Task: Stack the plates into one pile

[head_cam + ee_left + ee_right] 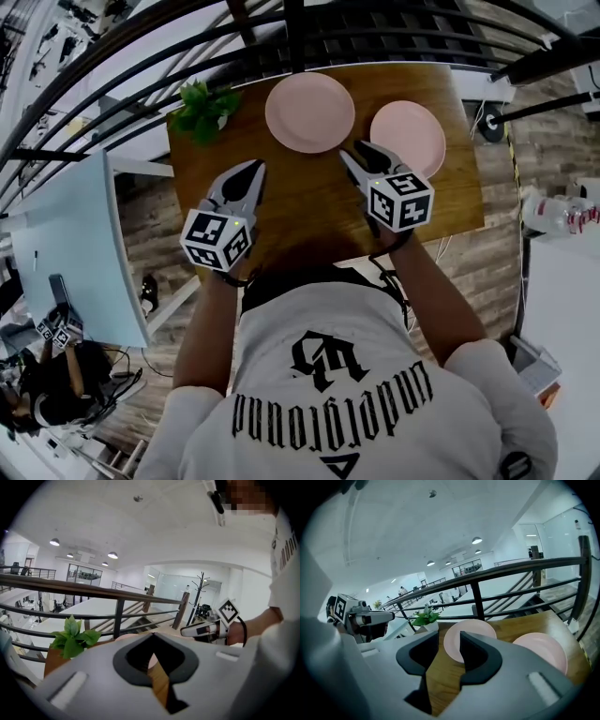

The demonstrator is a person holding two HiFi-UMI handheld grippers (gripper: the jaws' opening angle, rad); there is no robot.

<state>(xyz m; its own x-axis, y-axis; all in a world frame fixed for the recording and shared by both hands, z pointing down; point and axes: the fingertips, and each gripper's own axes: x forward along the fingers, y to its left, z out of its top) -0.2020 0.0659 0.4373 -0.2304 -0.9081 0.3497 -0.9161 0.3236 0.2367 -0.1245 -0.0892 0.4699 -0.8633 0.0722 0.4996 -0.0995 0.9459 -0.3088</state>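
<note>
Left gripper [255, 169] clenched on nothing, right gripper [356, 150] spread and empty, both over the near half of the table [309, 211]. Beyond them the two pink plates lie flat and apart: left plate [309, 112] by the far edge, right plate [407, 134] near the right edge. Risk: a jaw skating on the low rim shoves a plate off the edge instead of lifting it.

The wooden table [309, 202] carries two pink plates, which lie flat on its far half, side by side and just apart. The left plate [310, 112] sits near the far edge, about the middle. The right plate [412, 131] lies a little nearer, toward the right edge. At the far left corner stands a leafy green plant [203, 110] in a white pot [427, 626].
</note>
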